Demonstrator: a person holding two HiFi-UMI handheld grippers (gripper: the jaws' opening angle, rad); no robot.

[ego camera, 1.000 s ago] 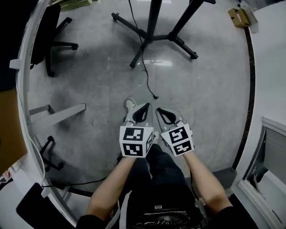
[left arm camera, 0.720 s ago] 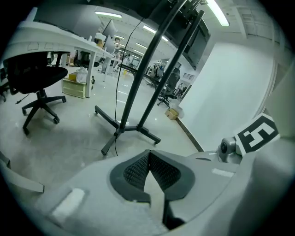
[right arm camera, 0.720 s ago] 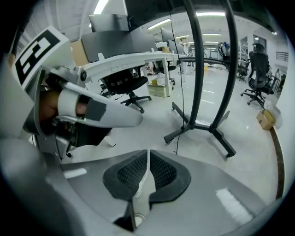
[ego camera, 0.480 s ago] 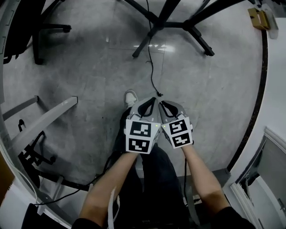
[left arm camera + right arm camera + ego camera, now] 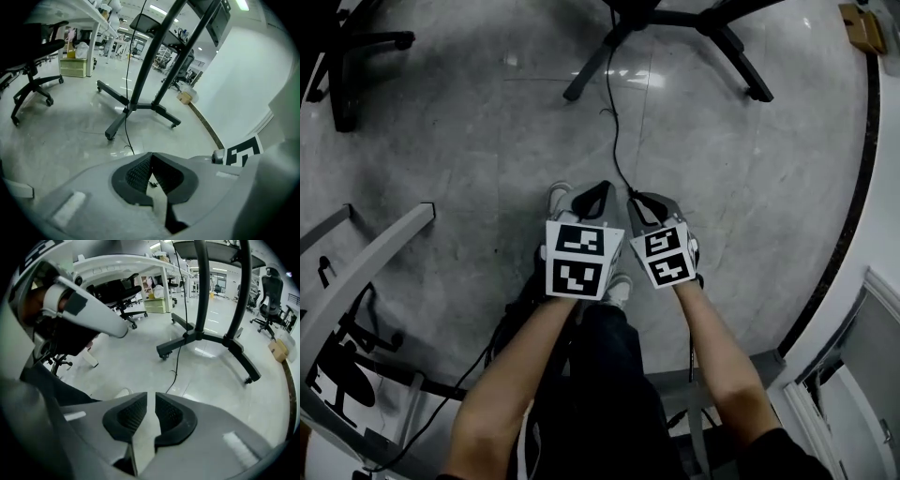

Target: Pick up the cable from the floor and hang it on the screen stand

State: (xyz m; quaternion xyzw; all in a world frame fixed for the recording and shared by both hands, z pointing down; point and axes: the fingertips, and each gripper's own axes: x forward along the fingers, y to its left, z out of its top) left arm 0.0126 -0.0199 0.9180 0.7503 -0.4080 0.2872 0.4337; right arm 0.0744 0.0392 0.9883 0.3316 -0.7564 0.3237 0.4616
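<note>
A thin black cable (image 5: 614, 131) runs down from the black screen stand (image 5: 675, 17) across the grey floor. Its loose end lies just ahead of and between my two grippers. Held side by side above the floor, the left gripper (image 5: 598, 190) and the right gripper (image 5: 639, 201) are both shut on nothing. In the left gripper view the cable (image 5: 126, 136) trails from the stand (image 5: 140, 93) toward the pads, which touch at the tips. The right gripper view shows the cable (image 5: 177, 366) ahead, the stand (image 5: 201, 333) behind it, and only a thin slit between the pads.
An office chair (image 5: 347, 47) stands at the top left, and a white desk leg (image 5: 366, 272) crosses the left side. A cardboard box (image 5: 862, 23) sits by the dark baseboard (image 5: 853, 234) on the right. My shoe (image 5: 560, 197) is under the left gripper.
I have stepped toward the stand, so its base has slid to the top of the head view. The cable end, earlier ahead of the grippers, now lies right at their tips.
</note>
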